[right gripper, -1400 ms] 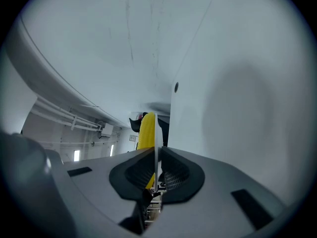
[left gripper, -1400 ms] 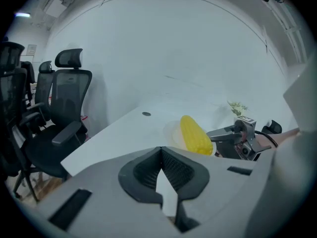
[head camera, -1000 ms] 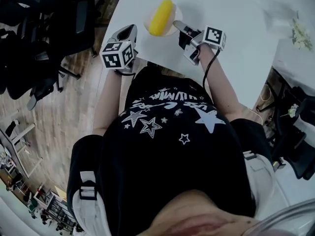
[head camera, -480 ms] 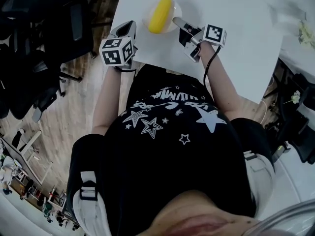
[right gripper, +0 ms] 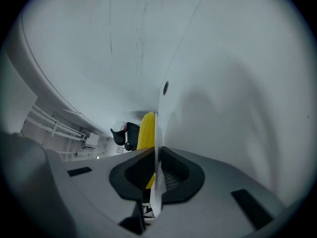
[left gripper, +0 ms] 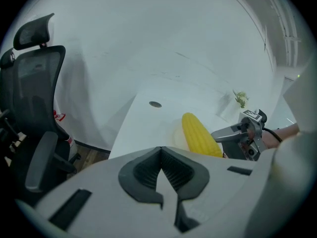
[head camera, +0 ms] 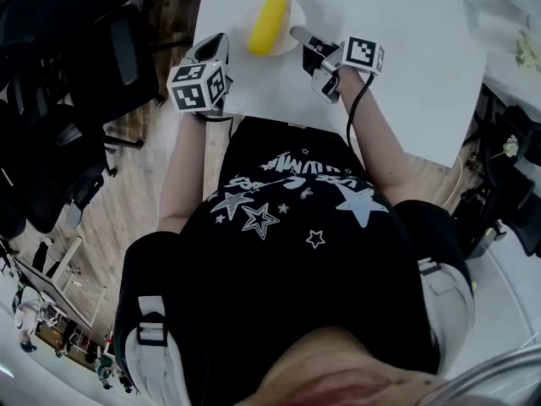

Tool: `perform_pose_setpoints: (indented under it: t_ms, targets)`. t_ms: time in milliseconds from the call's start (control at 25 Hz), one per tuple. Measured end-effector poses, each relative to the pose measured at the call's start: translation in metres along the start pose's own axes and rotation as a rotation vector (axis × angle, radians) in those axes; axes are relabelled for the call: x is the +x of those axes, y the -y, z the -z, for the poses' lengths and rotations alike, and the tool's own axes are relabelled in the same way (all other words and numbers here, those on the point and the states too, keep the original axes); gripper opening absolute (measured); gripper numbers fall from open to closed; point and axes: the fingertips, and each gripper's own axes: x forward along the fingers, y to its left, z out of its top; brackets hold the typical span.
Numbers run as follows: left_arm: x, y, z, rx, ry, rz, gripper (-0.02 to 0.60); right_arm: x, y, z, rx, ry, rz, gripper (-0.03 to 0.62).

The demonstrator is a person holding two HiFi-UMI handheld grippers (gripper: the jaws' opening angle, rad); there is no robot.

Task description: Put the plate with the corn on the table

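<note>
A yellow corn cob (head camera: 267,22) lies on a small pale plate (head camera: 292,11) over the white table (head camera: 406,66), near its left front corner. My right gripper (head camera: 297,35) is shut on the plate's near-right rim. In the right gripper view the plate (right gripper: 157,182) runs edge-on between the pads, with the corn (right gripper: 147,130) behind it. The left gripper (head camera: 216,44) hovers at the table's left edge, left of the plate, shut and empty. Its own view shows the corn (left gripper: 200,135), the plate (left gripper: 178,133) and the right gripper (left gripper: 220,134) ahead. Whether the plate touches the table I cannot tell.
Black office chairs (head camera: 76,66) stand on the wooden floor left of the table. A round cable hole (left gripper: 155,104) sits in the tabletop beyond the plate. A sprig of flowers (head camera: 528,51) lies at the far right. The person's body fills the near side.
The right gripper with the plate and corn has shifted a little farther from the body and to the left over the table. The left gripper has moved along beside it.
</note>
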Motion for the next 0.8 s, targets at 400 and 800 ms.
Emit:
perform_pose_setpoints:
  t_ms: [400, 800]
  targets:
    - [0.016, -0.013, -0.004, 0.022, -0.019, 0.036, 0.005, 0.01, 0.009, -0.006, 0.0, 0.02, 0.037, 0.029]
    - [0.021, -0.002, -0.005, 0.036, -0.028, 0.066, 0.005, 0.004, 0.016, -0.014, 0.061, 0.069, 0.075, 0.025]
